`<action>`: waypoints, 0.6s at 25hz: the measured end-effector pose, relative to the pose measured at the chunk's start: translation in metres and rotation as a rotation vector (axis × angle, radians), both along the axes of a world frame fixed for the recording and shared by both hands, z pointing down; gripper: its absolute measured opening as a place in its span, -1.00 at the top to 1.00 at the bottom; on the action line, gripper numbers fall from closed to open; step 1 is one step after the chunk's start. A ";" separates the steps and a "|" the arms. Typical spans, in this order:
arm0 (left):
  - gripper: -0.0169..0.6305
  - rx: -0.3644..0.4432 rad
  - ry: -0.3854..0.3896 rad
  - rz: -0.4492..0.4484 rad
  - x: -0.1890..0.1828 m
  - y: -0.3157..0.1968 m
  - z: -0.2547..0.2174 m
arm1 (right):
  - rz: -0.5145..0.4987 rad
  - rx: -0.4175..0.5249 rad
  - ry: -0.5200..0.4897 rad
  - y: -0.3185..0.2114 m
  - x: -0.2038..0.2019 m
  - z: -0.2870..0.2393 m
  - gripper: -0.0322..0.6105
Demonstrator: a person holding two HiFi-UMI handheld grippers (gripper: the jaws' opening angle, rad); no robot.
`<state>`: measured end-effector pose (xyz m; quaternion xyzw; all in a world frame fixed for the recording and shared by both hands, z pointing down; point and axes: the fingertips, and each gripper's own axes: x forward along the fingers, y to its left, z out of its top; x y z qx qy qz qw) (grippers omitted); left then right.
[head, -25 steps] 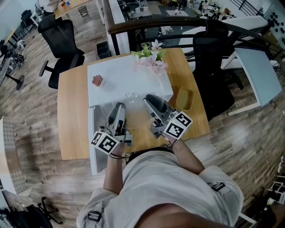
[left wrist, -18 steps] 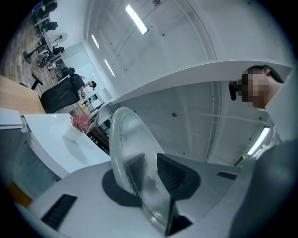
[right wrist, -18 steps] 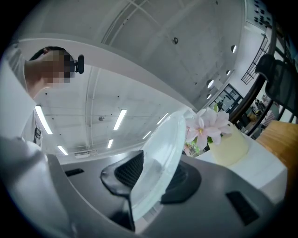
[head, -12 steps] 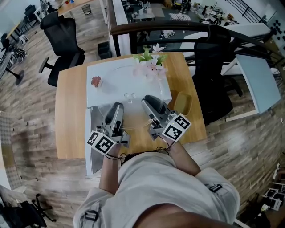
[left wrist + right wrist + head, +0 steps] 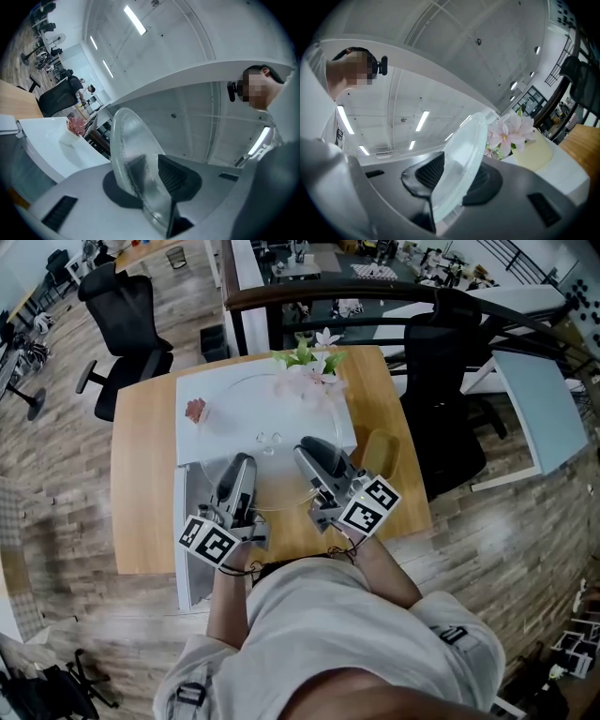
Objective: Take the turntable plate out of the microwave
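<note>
Grip: left gripper (image 5: pixel 241 465) and right gripper (image 5: pixel 309 451) each clamped on glass plate (image 5: pixel 277 486) rim | Change: plate's far edge now overlaps microwave (image 5: pixel 192 434) top, centre frame | Meaning: plate likely clear.

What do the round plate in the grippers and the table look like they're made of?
The plate is probably clear glass, smooth and glossy: what lies behind it shows through, and its rim catches the light. The table looks like light tan wood or a wood-look laminate with a matt finish; I cannot tell which.
</note>
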<state>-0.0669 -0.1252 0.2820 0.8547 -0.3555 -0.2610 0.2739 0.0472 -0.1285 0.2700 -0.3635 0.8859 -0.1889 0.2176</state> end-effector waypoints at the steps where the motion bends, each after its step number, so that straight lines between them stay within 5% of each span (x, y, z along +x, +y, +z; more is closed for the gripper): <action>1: 0.64 0.002 0.001 0.000 0.000 0.000 -0.001 | -0.001 0.002 0.000 0.000 0.000 -0.001 0.57; 15: 0.64 -0.007 0.000 0.002 0.006 0.003 0.002 | 0.000 0.001 0.012 0.003 0.006 0.001 0.56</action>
